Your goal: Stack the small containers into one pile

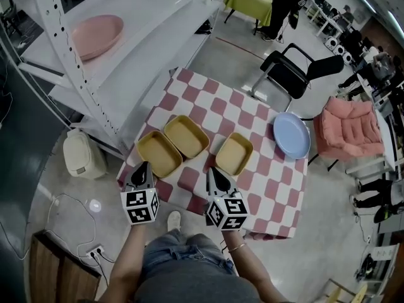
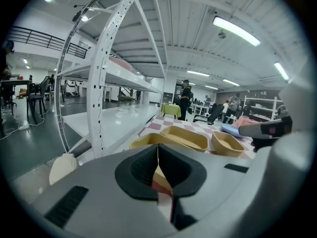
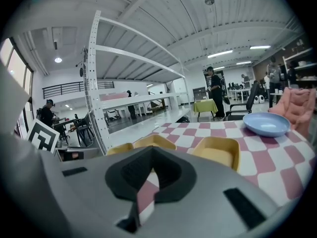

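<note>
Black ribbed fingers of my left gripper and right gripper are pinched together, empty. Just beyond, shallow tan containers with rounded corners sit unstacked on the pink-checked desk, two side by side and one apart. A smooth blue plate lies farther right.

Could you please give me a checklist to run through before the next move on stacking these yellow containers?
1. All containers upright and empty, namely the left container, middle container and right container: ok.
2. Pile started: not ok, each lies singly on the table.
3. Jaws of the left tool apart for a grasp: not ok, they are together with nothing between them.
4. Jaws of the right tool apart for a grasp: not ok, together and empty.
5. The blue plate clear of the containers: ok, it lies apart at the right.
</note>
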